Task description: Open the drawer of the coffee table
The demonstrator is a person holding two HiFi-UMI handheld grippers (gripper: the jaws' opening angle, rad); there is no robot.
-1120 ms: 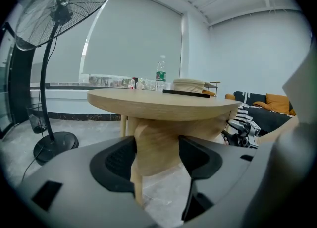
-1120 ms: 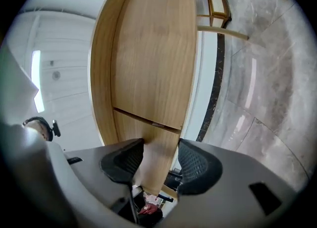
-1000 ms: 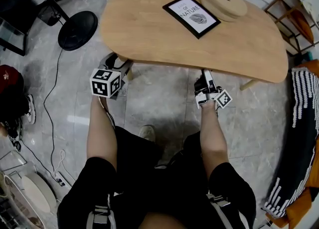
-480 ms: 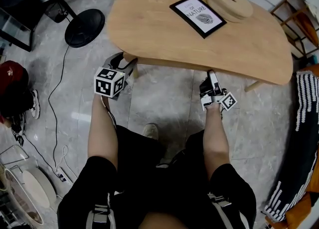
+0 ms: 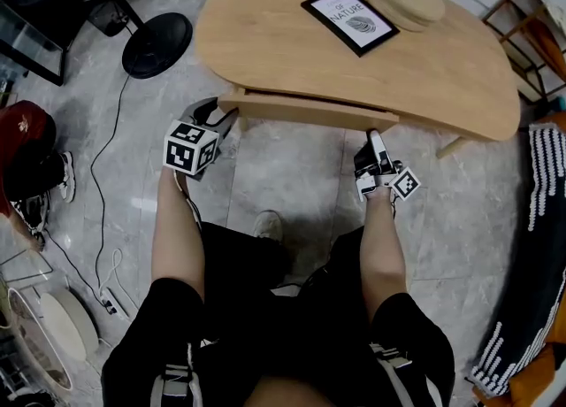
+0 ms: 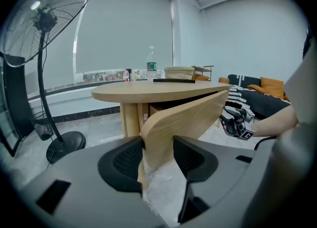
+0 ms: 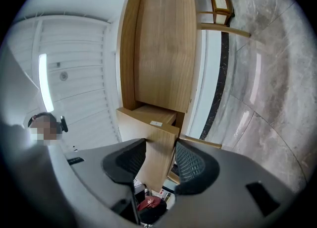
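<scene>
Now L gripper (image 6: 157,156), R gripper (image 7: 161,160) just closed on ajar drawer (image 5: 309,111).

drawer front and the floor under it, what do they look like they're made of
The drawer front looks like light wood or wood veneer, matte, with faint straight grain; solid or veneer cannot be told. The floor looks like grey stone-look tile, glossy, with pale veining, thin joint lines and soft reflections; real marble or ceramic stays open.
</scene>
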